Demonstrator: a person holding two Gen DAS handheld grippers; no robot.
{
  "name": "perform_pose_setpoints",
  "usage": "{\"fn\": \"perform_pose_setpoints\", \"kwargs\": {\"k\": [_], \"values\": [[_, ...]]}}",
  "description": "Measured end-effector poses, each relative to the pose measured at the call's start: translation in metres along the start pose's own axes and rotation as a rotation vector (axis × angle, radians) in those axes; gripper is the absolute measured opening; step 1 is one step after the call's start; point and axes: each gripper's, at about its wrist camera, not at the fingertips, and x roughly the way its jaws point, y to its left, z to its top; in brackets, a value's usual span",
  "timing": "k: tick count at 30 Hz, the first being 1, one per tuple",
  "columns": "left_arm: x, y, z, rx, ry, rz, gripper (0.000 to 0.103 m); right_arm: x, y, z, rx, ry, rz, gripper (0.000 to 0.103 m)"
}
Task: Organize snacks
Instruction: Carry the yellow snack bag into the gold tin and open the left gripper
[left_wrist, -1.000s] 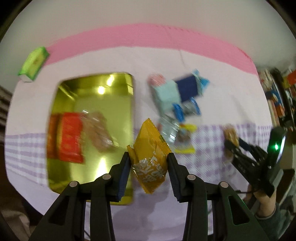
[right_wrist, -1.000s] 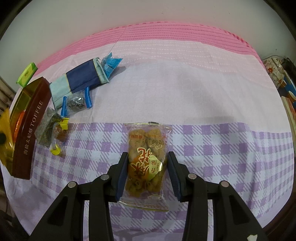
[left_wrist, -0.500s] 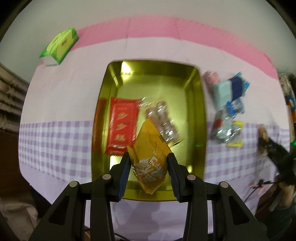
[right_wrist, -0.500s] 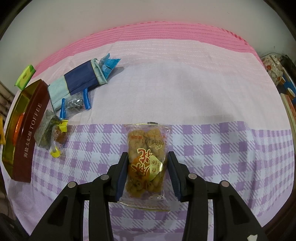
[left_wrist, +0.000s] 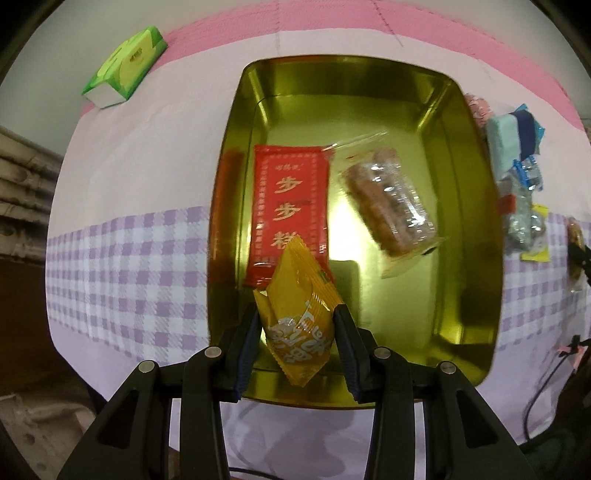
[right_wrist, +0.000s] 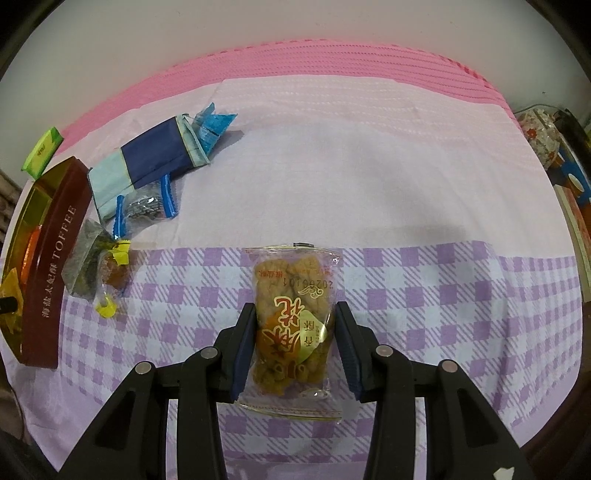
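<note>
Two views split things: my left tongs (left_wrist: 297, 328) clamp a yellow snack packet (left_wrist: 299, 317), long axis toward 12, over the gold tin (left_wrist: 476, 206); only my right tongs (right_wrist: 293, 339) show the clamped fried-twist packet (right_wrist: 291, 317), pointing 12, above the worktop (right_wrist: 369, 177).

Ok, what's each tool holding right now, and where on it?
Left tool: yellow packet, pinched across its lower half. Right tool: clear bag of fried snacks, pinched across its sides at the middle.

Tin (left_wrist: 461, 155) was glossy gold metal; yellow packet (left_wrist: 295, 314) shiny plastic film; tablecloth (right_wrist: 369, 177) matt woven cloth; clear wrapper (right_wrist: 291, 314) glossy.
</note>
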Motion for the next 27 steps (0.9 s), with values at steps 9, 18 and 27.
{"fn": "perform_pose_setpoints", "kwargs": {"k": [9,18,27], "values": [[0.013,0.009,-0.002,0.01,-0.006,0.01,0.041,0.002,0.005,0.0,-0.002,0.015,-0.038,0.041],[0.014,0.01,-0.002,0.011,-0.035,-0.006,0.043,0.002,0.006,0.0,0.003,0.017,-0.046,0.04],[0.009,0.015,-0.011,-0.006,-0.093,-0.052,0.051,0.001,0.008,-0.001,0.021,0.011,-0.069,0.039]]}}
